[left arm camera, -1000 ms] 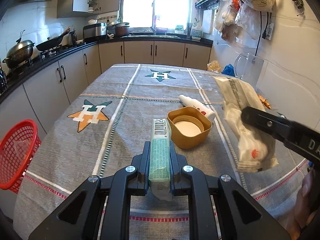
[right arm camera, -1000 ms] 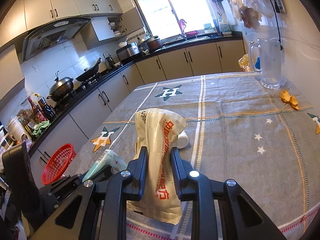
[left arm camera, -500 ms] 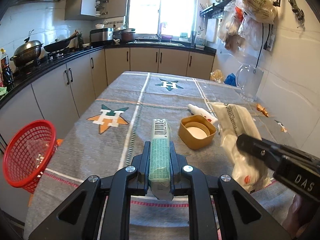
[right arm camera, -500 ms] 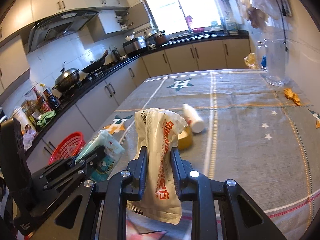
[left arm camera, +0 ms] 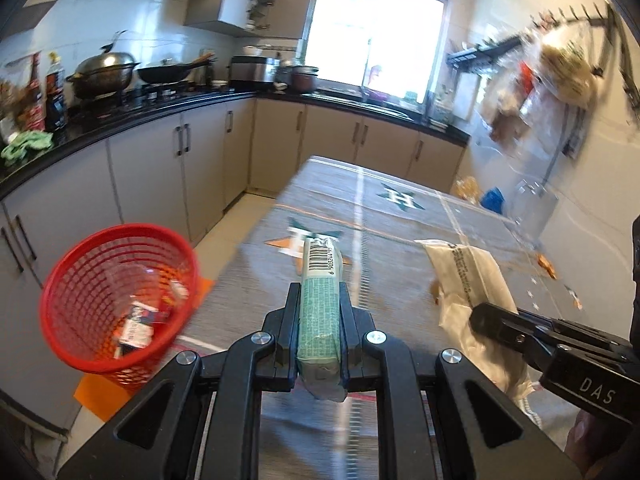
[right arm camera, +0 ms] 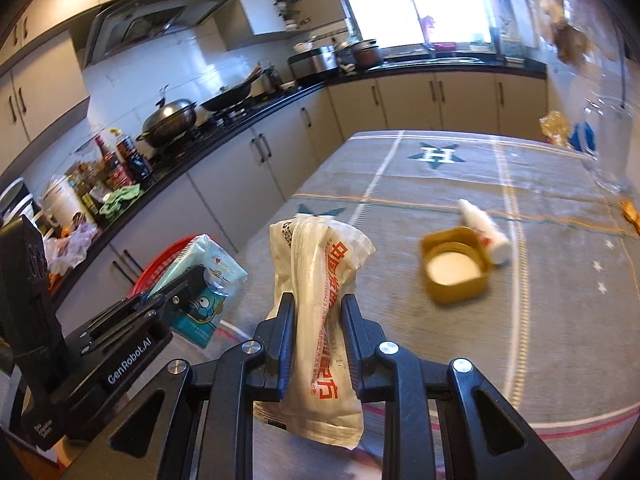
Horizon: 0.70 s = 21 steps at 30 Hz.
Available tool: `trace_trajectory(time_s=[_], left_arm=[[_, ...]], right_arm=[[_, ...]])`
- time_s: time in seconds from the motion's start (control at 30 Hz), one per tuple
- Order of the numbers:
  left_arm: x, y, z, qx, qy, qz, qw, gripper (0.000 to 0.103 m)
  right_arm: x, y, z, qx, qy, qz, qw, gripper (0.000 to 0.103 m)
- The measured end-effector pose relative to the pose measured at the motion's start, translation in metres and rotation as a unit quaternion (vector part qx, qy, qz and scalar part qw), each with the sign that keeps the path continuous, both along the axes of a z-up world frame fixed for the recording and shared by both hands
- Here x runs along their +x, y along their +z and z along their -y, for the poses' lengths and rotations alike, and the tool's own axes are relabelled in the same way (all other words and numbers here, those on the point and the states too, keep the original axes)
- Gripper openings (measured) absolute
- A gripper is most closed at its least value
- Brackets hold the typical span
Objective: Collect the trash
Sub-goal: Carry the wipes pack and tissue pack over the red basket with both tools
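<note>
Both tongs are loaded: the left gripper (left arm camera: 319,334) is clamped on a green packet (left arm camera: 320,300), the right gripper (right arm camera: 316,330) on a white wrapper with red print (right arm camera: 320,304), and both are carried in the air near the table's front edge. A red basket (left arm camera: 116,300) stands on the floor to the left and already holds a few scraps, blurred but probably wrappers. Neither held piece is over it yet. Left on the tablecloth (right arm camera: 540,340) are a yellow tub (right arm camera: 456,270), a small white bottle (right arm camera: 484,228) touching it, and orange bits (right arm camera: 631,214) farther right, so I judge the job roughly midway
</note>
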State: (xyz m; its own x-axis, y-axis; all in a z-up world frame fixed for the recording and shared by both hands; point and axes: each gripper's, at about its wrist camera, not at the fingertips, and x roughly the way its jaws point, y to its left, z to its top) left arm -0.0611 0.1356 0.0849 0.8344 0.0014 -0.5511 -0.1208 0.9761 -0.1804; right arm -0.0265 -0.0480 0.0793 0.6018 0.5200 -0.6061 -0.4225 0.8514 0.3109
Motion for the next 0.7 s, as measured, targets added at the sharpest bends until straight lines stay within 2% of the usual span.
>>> trace_trajectory(time_s=[0.2,0.43,0.57,0.7], left_arm=[[-0.008,-0.004,-0.062,-0.019,0.046,-0.007,0.9987,0.014],[-0.016,-0.017,-0.143,-0.036,0.122,-0.021,0.9917,0.014],[-0.015,-0.026,-0.169,-0.04,0.137,-0.035,0.9891,0.014],[-0.009,-0.037,-0.184,-0.047,0.132,-0.049,0.989,0.014]], right_arm=[[0.004,0.007,-0.057,-0.016,0.045,0.0,0.999,0.025],[0.015,0.009,-0.129,-0.025,0.104,-0.011,0.994,0.025],[0.023,0.009,-0.162,-0.024,0.128,-0.021,0.991,0.025],[0.034,0.005,-0.193,-0.024,0.147,-0.034,0.988,0.025]])
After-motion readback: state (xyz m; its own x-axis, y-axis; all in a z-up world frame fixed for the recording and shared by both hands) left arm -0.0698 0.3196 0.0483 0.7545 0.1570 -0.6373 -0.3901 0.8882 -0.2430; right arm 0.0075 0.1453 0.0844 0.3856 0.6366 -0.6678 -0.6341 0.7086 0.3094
